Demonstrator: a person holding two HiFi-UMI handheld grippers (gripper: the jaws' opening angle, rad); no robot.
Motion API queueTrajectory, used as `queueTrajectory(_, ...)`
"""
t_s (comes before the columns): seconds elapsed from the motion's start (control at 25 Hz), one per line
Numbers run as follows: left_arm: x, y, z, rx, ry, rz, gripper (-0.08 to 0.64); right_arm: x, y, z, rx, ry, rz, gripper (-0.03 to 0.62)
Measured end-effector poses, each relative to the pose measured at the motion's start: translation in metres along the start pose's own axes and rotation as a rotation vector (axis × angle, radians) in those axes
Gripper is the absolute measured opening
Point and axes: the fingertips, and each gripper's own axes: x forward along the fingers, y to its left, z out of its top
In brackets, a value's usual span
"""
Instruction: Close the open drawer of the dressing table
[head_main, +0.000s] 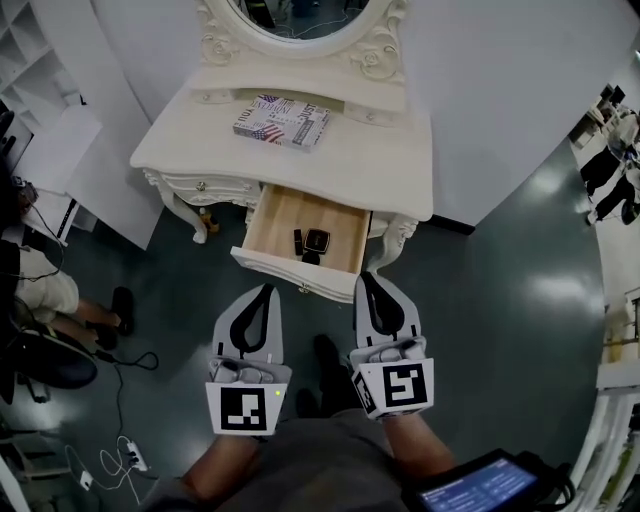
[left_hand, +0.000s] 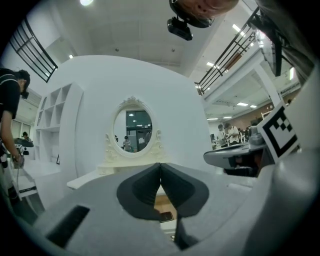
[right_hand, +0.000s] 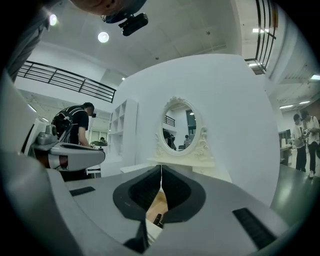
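Your left gripper (head_main: 266, 292) and right gripper (head_main: 366, 278) are both closed and empty, their jaw tips meeting. The open drawer (head_main: 283, 216) sticks out of the table (head_main: 190, 150) directly ahead, its front just past both tips. Small dark items (head_main: 316, 241) lie inside, and a book (head_main: 282, 121) lies farther ahead.
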Motion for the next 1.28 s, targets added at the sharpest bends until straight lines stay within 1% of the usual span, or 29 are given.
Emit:
queueTrajectory(0.2,0.036,0.014,-0.015,0.005,0.024,0.009,0.015,0.038,-0.014,-0.013,0.016,0.028,0.017,0.014)
queueTrajectory(0.36,0.068,0.021,-0.019,0.009,0.039,0.025,0.015,0.067,-0.032,-0.02,0.033,0.04,0.035,0.014)
queueTrajectory(0.48,0.093,0.026,-0.018,0.027,0.049,0.04,0.015,0.088,-0.045,-0.021,0.048,0.043,0.061,0.014)
queueTrajectory(0.6,0.114,0.028,-0.01,0.037,0.028,0.062,0.015,0.108,-0.054,-0.018,0.054,0.036,0.1,0.014)
queueTrajectory(0.84,0.132,0.035,0.001,0.069,0.03,0.076,0.015,0.133,-0.06,-0.004,0.049,0.013,0.129,0.014)
queueTrajectory(0.92,0.136,0.042,0.004,0.07,0.033,0.087,0.016,0.14,-0.061,0.001,0.047,0.007,0.127,0.014)
queueTrajectory(1.04,0.143,0.053,0.009,0.062,0.014,0.095,0.017,0.147,-0.062,0.002,0.043,0.003,0.113,0.014)
queueTrajectory(1.28,0.154,0.07,0.002,0.092,0.003,0.047,0.017,0.156,-0.057,-0.005,0.035,0.023,0.063,0.014)
